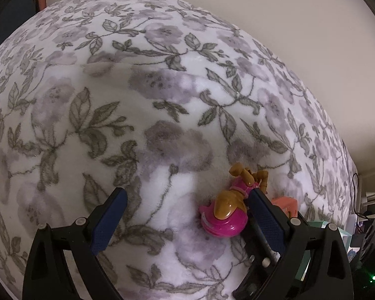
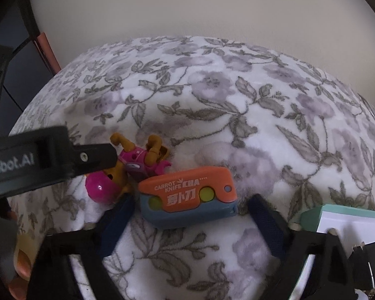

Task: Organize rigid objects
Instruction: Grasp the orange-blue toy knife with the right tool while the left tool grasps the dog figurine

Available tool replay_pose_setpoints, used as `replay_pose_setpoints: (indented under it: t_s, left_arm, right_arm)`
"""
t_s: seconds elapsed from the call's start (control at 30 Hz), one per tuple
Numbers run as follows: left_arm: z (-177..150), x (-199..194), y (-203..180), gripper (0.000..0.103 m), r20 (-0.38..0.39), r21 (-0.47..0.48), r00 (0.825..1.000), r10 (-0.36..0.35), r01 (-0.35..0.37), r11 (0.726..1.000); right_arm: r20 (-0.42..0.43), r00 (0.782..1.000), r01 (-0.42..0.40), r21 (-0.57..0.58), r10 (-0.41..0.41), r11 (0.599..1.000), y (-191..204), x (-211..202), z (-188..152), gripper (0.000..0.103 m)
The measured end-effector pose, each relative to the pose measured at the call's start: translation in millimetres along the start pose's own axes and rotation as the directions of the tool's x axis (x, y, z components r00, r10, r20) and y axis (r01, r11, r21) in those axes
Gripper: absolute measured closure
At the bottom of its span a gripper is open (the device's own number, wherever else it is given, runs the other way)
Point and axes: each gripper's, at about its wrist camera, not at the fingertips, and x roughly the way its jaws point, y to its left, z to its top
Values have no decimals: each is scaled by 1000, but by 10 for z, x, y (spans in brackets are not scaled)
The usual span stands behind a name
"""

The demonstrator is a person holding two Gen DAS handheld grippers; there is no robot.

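the right gripper (image 2: 190, 222) has its fingers (image 2: 265, 222) spread wide, and the carrot knife toy (image 2: 187, 196) lies flat between them on the flowered blanket (image 2: 237, 100), not gripped; i cannot tell if a pad touches it. the opening seems set so that both pads can pass along the short ends of the toy. the left gripper (image 1: 187, 212) also stands wide, with nothing held. its right finger (image 1: 265, 215) is just beside the pink and brown figure (image 1: 227, 210), which lies on its side on the blanket. in the right view this figure is touching or nearly touching the far left corner of the knife toy, so the two things are crowded together. at the near right a teal box (image 2: 312, 215) shows its edge, perhaps the place for sorting, though this is only my guess.
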Motion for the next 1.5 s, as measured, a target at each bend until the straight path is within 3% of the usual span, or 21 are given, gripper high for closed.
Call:
replay_pose_setpoints:
  t_s: [0.23,0.53,0.73,0.83,0.9,1.23,1.5]
  left_arm:
    - [-17,62,-54,6,-15,27,1000,-12,12,1000]
    - [-62,79,-179,7,-24,96,999,-41,43,994]
    - [-96,75,-305,28,-25,161,999,-48,52,986]
    - [-119,63,-352,45,-33,181,996,-84,88,979]
    - [-141,76,-407,58,-33,220,998,-45,52,974]
    - [-163,57,-366,59,-30,208,999,-32,38,977]
    - [-249,-131,-297,59,-5,194,1000,-24,25,981]
  right_arm:
    - [4,1000,-7,21,7,1000,-68,-30,4,27]
    - [-12,1000,-6,14,6,1000,-72,-42,-20,27]
    - [-21,1000,-5,11,5,1000,-79,-53,-33,27]
    - [-24,1000,-3,10,3,1000,-82,-64,-41,27]
    - [-26,1000,-2,9,2,1000,-84,-70,-49,27]
    - [-46,999,0,9,0,1000,-92,-120,-106,27]
    - [-45,998,-30,74,33,997,-144,-237,-143,28]
